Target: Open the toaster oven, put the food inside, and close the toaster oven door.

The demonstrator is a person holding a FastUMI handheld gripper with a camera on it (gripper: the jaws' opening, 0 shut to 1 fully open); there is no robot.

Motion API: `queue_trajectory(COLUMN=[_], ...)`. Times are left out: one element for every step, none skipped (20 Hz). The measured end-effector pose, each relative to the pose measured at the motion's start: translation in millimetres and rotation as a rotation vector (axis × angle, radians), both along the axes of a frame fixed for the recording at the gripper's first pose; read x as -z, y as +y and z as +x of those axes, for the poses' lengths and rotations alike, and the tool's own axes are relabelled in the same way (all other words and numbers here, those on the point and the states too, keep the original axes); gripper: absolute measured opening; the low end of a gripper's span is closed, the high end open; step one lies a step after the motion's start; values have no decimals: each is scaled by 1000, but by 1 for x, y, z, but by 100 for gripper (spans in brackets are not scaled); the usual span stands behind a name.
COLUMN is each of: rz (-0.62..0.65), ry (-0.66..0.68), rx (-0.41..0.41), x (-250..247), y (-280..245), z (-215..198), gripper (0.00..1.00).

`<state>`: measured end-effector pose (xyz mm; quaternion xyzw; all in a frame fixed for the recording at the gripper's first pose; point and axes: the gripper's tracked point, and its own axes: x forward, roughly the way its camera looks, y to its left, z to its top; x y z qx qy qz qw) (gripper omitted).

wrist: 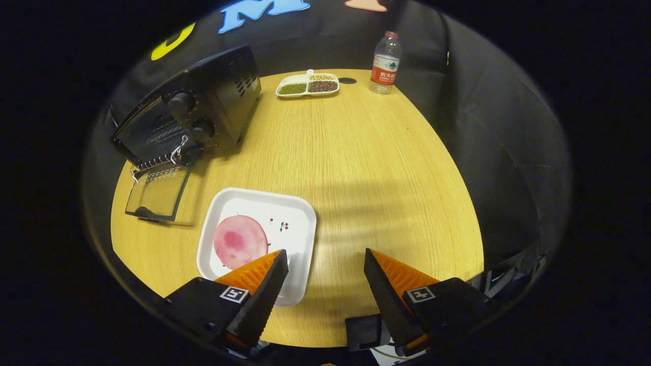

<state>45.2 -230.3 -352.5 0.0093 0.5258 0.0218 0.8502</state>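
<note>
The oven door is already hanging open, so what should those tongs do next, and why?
Probably swing toward the pink round food on the white plate and straddle it. The tongs are open and empty, one finger over the plate's near edge, and the toaster oven holds nothing visible.

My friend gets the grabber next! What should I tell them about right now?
Gripper: open, holding nothing, above the table's near edge.
Food: a pink round slice on the white square plate, just ahead of one finger.
Toaster oven: beyond the plate, its glass door already folded down open.
Done: door opened.
Left: pick up the slice, put it inside the oven, close the door.
</note>
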Motion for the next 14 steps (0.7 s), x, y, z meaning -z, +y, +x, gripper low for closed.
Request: queue_trajectory(rz=[2, 5, 4, 5, 12, 20, 39, 27, 35, 42, 57, 95, 140, 169], ry=[13, 31, 57, 93, 125, 133, 146, 160, 176, 194, 226, 264, 316, 351], rx=[-4, -1, 8, 16, 28, 44, 49, 52, 56, 63, 72, 90, 126, 179], x=[4, 7, 12, 18, 21, 18, 21, 21, 20, 22, 23, 21, 24, 26], y=[2, 2, 1, 1, 1, 1, 3, 1, 2, 4, 7, 13, 20, 20], z=[3, 3, 1, -3, -7, -7, -5, -8, -9, -7, -7, -7, -10, -8], gripper=[96, 97, 97, 97, 97, 97, 92, 88, 84, 79, 68, 57, 40, 23])
